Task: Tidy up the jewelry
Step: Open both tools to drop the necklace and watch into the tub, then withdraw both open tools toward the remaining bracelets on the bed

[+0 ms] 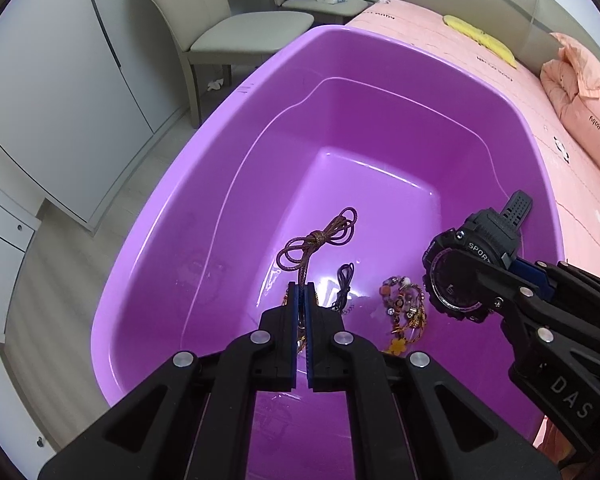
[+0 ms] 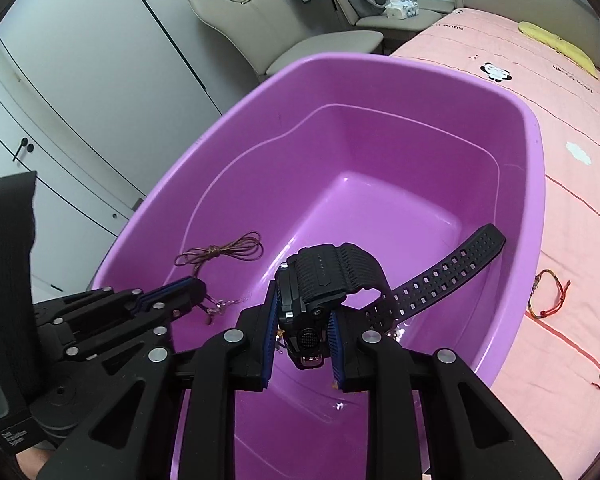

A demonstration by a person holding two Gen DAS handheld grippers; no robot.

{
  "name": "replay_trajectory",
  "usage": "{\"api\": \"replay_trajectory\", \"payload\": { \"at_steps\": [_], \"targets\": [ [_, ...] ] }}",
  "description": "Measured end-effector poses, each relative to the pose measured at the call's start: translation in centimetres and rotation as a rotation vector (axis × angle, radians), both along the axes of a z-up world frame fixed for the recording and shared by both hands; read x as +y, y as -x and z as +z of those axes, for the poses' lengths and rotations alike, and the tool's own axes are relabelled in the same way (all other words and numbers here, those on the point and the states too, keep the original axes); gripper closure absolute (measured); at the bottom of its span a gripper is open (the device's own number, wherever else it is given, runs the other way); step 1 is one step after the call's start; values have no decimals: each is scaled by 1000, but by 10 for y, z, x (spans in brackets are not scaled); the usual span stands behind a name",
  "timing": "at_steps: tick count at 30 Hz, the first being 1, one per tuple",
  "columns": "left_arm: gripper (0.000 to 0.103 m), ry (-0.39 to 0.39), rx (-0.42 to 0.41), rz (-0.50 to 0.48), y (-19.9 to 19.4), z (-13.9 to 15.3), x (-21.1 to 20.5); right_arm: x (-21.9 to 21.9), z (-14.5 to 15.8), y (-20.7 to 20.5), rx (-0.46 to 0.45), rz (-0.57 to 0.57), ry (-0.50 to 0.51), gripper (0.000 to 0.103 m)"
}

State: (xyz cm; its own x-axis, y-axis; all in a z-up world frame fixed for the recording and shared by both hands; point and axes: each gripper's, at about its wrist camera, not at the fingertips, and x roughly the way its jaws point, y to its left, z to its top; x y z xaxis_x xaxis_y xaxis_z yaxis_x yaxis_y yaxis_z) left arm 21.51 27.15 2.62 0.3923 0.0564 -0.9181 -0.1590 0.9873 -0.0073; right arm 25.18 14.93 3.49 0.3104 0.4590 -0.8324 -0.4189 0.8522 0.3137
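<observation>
The right tool (image 2: 302, 330) is clamping a black watch (image 2: 324, 276) over the purple tub (image 2: 532, 128), while the left tool (image 1: 302, 292) is pinching a brown cord necklace (image 1: 320, 236) with jaws nearly closed. Only the left view is showing the beaded bracelet (image 1: 404, 308) on the tub floor; only the right view is showing two thin bracelets (image 2: 548, 294) on the pink bed (image 2: 580, 200).

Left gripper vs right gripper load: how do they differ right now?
The left gripper pinches a thin brown cord necklace, jaws nearly closed; the right gripper clamps a bulky black sport watch, jaws spread wider. The cord hangs limp; the watch keeps its shape. Both are held over the purple tub.
</observation>
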Motion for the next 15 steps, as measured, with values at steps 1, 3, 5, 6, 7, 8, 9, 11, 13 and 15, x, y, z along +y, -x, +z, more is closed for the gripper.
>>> {"api": "replay_trajectory", "payload": {
  "at_steps": [1, 3, 5, 6, 7, 8, 9, 11, 13, 15],
  "targets": [
    [97, -4, 4, 2, -2, 0, -1, 0, -1, 0, 7, -1, 6, 81],
    [82, -19, 8, 6, -1, 1, -1, 0, -1, 0, 13, 0, 18, 75],
    [42, -45, -8, 19, 2, 5, -1, -1, 2, 1, 1, 2, 30, 68],
    [33, -69, -22, 34, 4, 7, 0, -2, 6, 2, -24, -9, 50, 59],
    [31, -71, -34, 38, 6, 10, 2, -4, 10, 3, -41, -12, 60, 55],
    [30, -61, -34, 40, 7, 11, 4, -5, 13, 4, -48, -14, 62, 53],
    [28, -58, -31, 47, 7, 12, 5, -7, 14, 4, -49, -19, 63, 53],
    [27, -63, -30, 64, 10, 13, 7, -13, 17, 5, -49, -31, 58, 53],
    [26, -58, -27, 69, 12, 14, 8, -17, 18, 6, -48, -40, 51, 53],
    [25, -61, -26, 75, 14, 15, 7, -21, 18, 7, -45, -43, 49, 53]
  ]
}}
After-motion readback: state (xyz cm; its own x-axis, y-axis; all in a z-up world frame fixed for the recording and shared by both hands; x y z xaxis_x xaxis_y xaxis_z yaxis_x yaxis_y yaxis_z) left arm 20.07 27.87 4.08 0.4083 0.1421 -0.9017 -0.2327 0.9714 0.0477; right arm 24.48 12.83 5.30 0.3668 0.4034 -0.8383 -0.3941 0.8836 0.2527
